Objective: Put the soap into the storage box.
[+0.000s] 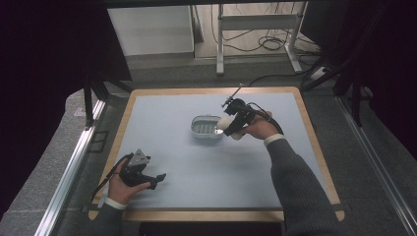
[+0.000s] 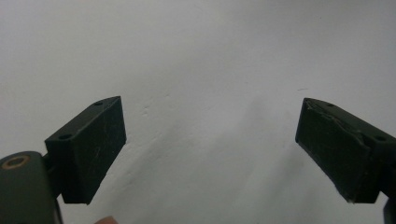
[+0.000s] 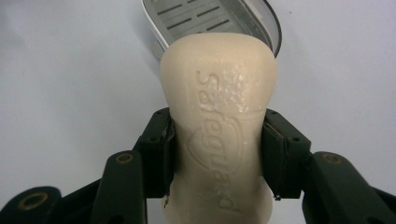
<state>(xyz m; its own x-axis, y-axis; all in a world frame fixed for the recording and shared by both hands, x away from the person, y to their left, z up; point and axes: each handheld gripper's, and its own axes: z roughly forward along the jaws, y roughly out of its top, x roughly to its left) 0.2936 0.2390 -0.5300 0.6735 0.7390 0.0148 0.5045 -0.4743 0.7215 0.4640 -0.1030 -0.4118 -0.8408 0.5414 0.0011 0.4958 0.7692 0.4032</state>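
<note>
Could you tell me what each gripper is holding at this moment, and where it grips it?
The right gripper clamps the soap bar across its narrowed middle. The left gripper is open, holding nothing.

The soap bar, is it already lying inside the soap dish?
No, the soap bar is clamped between the right gripper jaws, held in front of the soap dish, whose slotted tray has nothing in it.

Evenly, softly lit on the bench [image 1: 206, 162]; dark and murky toward high view's edges. Faint shadows; slight glare on the soap [image 3: 219, 93].
</note>
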